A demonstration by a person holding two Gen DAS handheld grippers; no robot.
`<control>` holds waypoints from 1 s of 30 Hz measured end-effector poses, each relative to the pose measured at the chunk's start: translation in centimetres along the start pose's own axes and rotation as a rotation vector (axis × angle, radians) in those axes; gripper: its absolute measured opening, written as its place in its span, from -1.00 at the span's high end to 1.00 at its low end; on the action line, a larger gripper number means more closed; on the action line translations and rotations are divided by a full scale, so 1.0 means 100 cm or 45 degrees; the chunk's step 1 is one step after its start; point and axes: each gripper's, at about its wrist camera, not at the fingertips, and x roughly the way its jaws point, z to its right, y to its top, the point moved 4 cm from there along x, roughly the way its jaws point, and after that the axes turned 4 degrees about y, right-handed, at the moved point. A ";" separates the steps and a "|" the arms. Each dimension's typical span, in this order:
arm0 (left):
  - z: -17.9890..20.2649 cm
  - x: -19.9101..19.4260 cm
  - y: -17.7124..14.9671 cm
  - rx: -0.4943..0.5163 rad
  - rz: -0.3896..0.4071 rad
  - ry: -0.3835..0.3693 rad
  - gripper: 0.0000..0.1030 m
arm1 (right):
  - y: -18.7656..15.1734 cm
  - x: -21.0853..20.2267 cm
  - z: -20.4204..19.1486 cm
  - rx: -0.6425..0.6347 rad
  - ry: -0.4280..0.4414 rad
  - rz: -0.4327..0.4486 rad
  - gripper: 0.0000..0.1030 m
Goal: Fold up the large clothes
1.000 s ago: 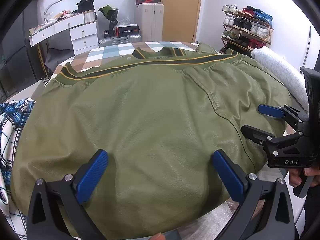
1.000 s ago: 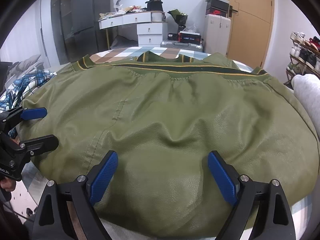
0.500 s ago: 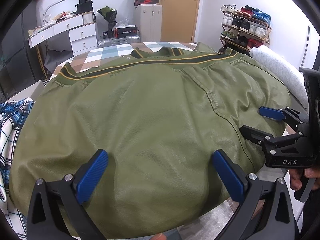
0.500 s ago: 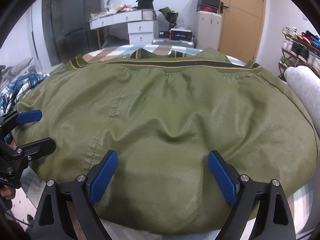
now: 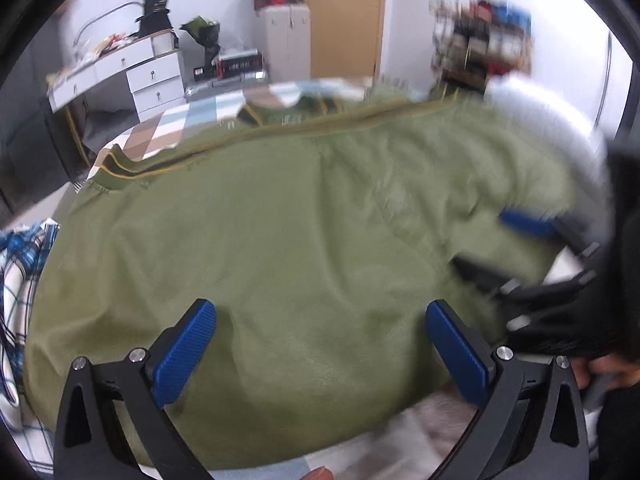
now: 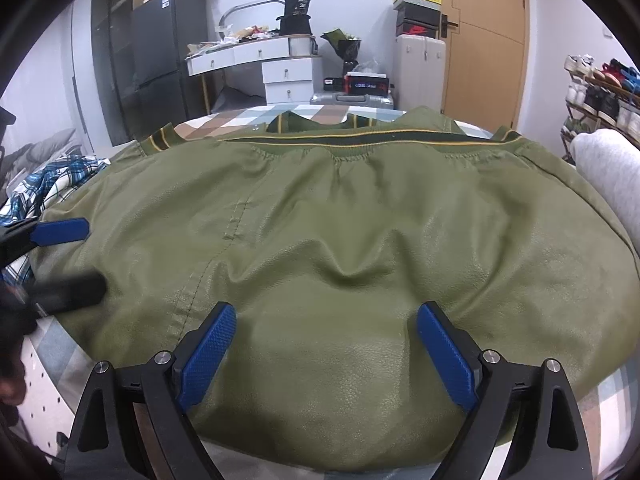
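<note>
An olive green jacket [image 5: 304, 240] with a striped ribbed hem lies spread over the checked table; it also fills the right wrist view [image 6: 360, 240]. My left gripper [image 5: 320, 352] is open, its blue pads spread above the jacket's near edge. My right gripper [image 6: 324, 352] is open in the same way over the near edge. The right gripper shows blurred at the right of the left wrist view [image 5: 516, 244], and the left gripper shows at the left of the right wrist view [image 6: 68, 260], both at the jacket's edge.
A blue plaid shirt [image 6: 52, 188] lies at the left of the jacket and a grey garment [image 6: 608, 168] at the right. The checked tablecloth [image 6: 248, 114] shows beyond the hem. Drawers, a suitcase, a door and a shoe rack stand behind.
Both grippers have shifted forward over the jacket's near edge. The left wrist view is now motion-blurred and turned slightly. The jaws stay open.
</note>
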 end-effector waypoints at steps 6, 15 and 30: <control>-0.002 -0.001 -0.007 0.093 0.009 0.013 -0.98 | 0.004 -0.022 0.028 0.154 0.241 0.078 -0.84; -0.024 -0.024 0.001 -0.065 0.059 -0.043 -0.98 | 0.000 -0.030 0.068 0.192 0.010 0.090 -0.84; -0.058 -0.027 0.051 -0.251 0.089 0.048 -0.98 | 0.002 -0.029 0.062 0.211 -0.012 0.145 -0.87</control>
